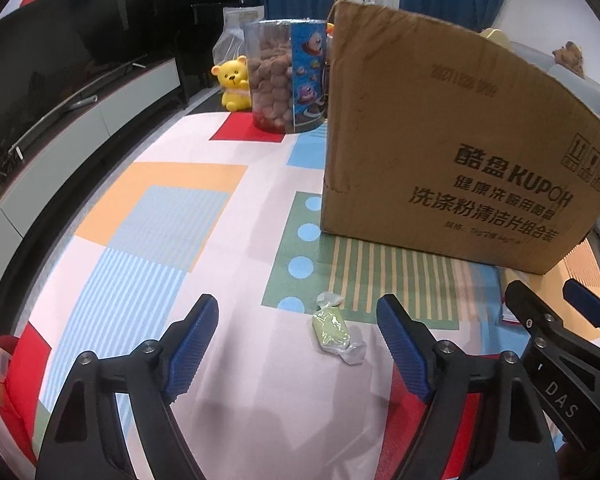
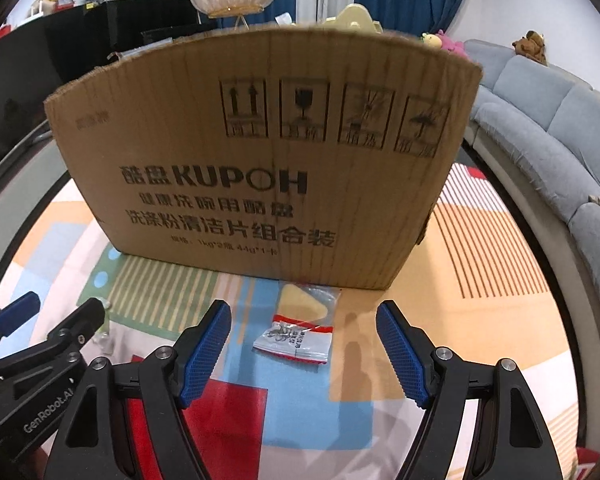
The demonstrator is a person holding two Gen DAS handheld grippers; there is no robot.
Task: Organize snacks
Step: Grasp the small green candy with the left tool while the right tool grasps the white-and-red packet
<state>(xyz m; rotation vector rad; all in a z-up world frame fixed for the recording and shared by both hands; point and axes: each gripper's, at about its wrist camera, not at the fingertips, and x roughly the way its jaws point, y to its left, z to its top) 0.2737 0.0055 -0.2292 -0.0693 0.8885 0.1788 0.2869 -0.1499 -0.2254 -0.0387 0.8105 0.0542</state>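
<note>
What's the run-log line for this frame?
left claw: open, over green candy | right claw: open, over snack packet | cardboard box: upright behind both | nothing held

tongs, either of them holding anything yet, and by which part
Nothing is held. The left tongs stand open around the green candy without touching it; the right tongs stand open above the snack packet.
</note>
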